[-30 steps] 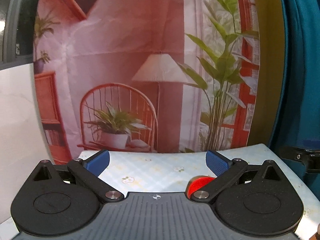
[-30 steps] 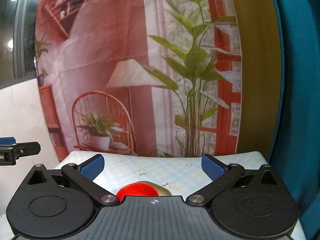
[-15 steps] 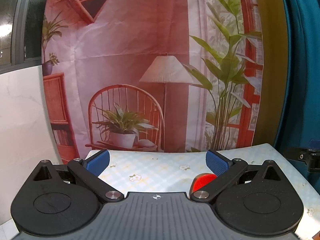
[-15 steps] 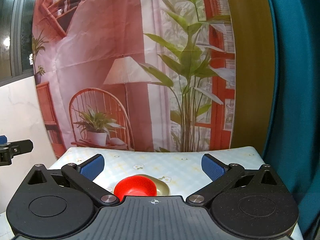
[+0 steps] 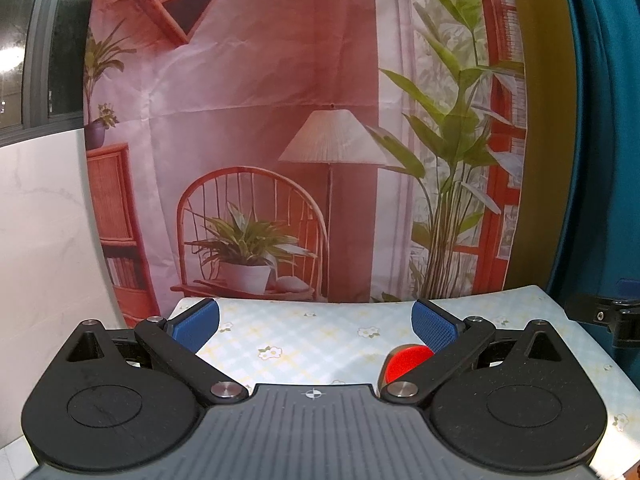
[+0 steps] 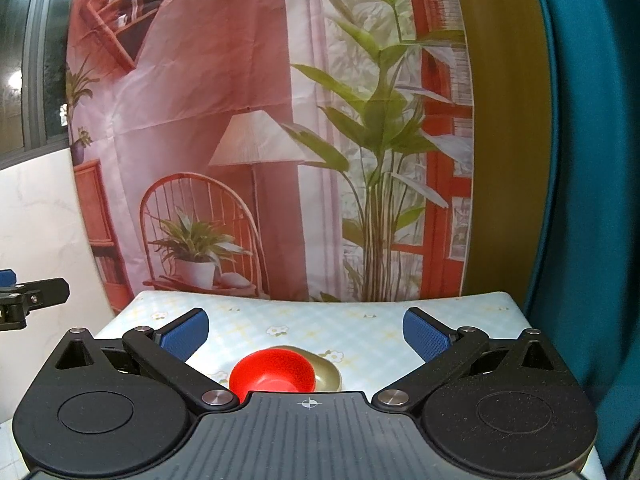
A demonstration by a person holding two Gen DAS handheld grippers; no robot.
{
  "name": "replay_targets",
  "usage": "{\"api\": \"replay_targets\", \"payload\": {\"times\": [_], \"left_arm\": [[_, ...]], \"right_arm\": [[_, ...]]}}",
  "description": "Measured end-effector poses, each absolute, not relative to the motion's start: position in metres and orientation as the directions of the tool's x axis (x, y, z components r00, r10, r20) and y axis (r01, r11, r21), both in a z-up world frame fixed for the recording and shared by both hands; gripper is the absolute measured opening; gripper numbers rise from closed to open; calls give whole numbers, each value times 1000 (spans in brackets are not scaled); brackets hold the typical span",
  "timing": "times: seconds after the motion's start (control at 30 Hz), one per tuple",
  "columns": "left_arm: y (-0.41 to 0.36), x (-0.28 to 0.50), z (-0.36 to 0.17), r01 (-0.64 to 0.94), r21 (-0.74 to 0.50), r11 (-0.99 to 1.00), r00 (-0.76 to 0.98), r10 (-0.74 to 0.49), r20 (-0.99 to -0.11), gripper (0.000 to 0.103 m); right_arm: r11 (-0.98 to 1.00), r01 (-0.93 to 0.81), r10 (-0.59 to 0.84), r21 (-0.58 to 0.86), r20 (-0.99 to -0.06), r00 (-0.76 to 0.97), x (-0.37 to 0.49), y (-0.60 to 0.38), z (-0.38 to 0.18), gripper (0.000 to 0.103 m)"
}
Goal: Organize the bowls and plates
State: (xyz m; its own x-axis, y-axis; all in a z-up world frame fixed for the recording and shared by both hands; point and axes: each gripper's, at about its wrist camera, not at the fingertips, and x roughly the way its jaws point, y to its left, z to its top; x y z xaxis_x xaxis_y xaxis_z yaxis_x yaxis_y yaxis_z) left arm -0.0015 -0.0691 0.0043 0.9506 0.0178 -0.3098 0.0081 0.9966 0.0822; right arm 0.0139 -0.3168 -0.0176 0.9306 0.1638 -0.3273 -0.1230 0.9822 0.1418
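Observation:
A red bowl [image 6: 272, 374] sits on a gold-coloured plate [image 6: 329, 376] on the table, low in the right wrist view, just beyond the gripper body. My right gripper [image 6: 305, 330] stands open above and behind it, with nothing between its blue pads. In the left wrist view only part of the red bowl [image 5: 406, 362] shows, behind the right finger. My left gripper [image 5: 316, 320] is open and holds nothing; the bowl lies to its right.
The table [image 5: 312, 332] wears a pale checked cloth with small flowers. A printed backdrop [image 5: 280, 140] of a chair, lamp and plants hangs right behind it. A teal curtain [image 6: 592, 160] is on the right, a white wall [image 5: 44, 220] on the left.
Both cameras have tipped down and drawn back a little, so more of the table shows. The red bowl and the gold plate under it now show more fully in the right wrist view.

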Motion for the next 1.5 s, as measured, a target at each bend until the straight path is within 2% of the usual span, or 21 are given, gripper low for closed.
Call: {"api": "replay_targets", "payload": {"times": [1.5], "left_arm": [[-66,-3,4,23,80,997,949,4,-314,103]], "right_arm": [[979,-117,169,166,-347,922,18,-320,-19,103]]}}
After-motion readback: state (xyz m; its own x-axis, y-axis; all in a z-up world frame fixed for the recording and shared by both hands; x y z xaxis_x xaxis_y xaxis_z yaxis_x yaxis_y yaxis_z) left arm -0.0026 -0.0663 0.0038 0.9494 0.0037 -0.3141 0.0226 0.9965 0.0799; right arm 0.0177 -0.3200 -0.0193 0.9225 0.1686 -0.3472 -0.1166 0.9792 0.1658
